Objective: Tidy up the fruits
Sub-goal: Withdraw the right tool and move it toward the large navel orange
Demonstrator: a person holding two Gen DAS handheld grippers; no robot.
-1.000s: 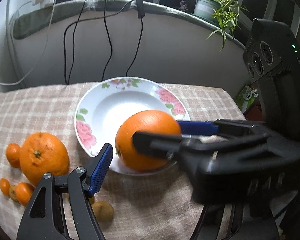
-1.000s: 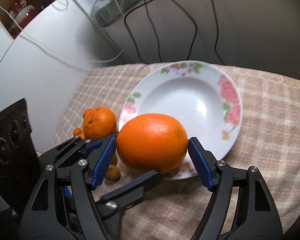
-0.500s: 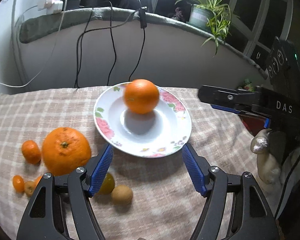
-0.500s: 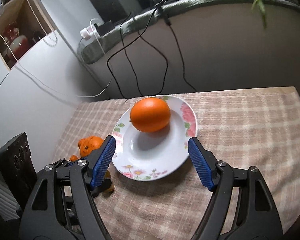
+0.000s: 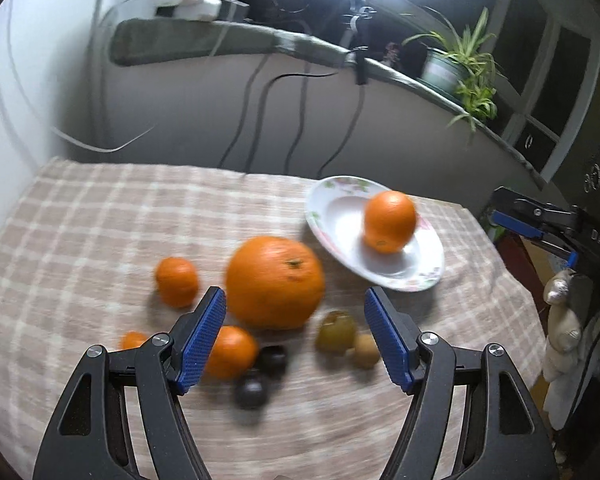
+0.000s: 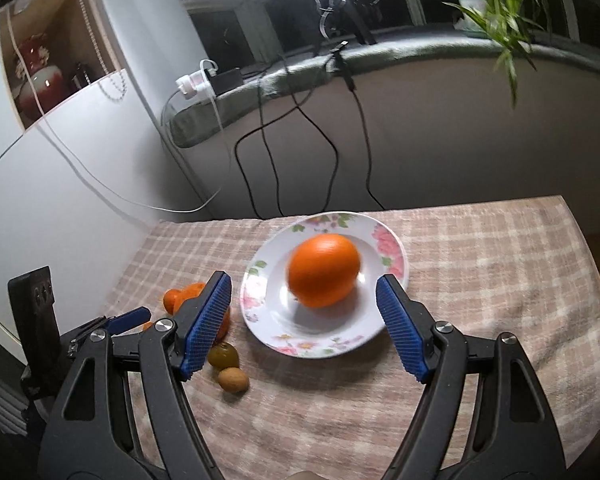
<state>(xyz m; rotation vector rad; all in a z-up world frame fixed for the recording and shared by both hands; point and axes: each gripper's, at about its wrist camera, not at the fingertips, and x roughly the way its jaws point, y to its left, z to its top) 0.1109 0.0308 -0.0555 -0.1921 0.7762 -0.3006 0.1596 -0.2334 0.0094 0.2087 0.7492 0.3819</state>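
An orange (image 6: pixel 324 270) lies in the white flowered plate (image 6: pixel 392 312) on the checked tablecloth; both also show in the left wrist view, the orange (image 5: pixel 389 222) in the plate (image 5: pixel 424 276). My right gripper (image 6: pixel 303 326) is open and empty, pulled back in front of the plate. My left gripper (image 5: pixel 294 334) is open and empty, just in front of a big orange (image 5: pixel 275 282). Around it lie a mandarin (image 5: pixel 177 281), a second mandarin (image 5: pixel 232 351), a green fruit (image 5: pixel 336 332), a brown kiwi (image 5: pixel 366 354) and two dark round fruits (image 5: pixel 252 392).
The right gripper (image 5: pixel 536 224) shows at the right edge of the left wrist view. Black cables hang down the wall behind the table. A potted plant (image 5: pixel 456 68) stands on the ledge. The table edge runs along the right (image 6: pixel 592 264).
The right gripper let go of the orange into the plate and drew back. The left gripper swung left, so the loose fruits now lie in front of it.
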